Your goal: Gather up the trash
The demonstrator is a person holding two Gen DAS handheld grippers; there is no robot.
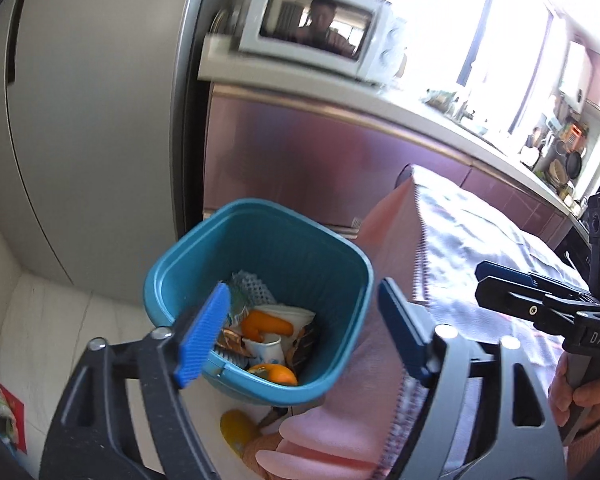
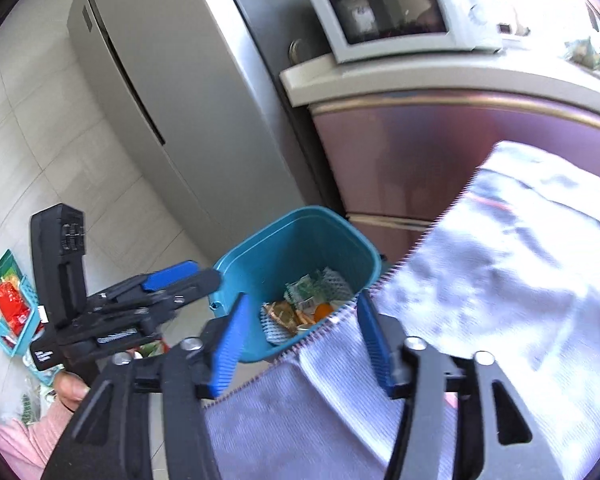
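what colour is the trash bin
Teal blue bin, clearest in the left wrist view.

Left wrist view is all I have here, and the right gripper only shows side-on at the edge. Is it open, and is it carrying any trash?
Observer: The right gripper is open and empty. Its own camera shows both blue fingers apart above the edge of the pale cloth, with the teal bin just beyond.
Operator: Is anything left on the floor to the left? My corner cuts it off.
Observer: Yes. A small light-blue basket sits on the floor tiles with red packets in it.
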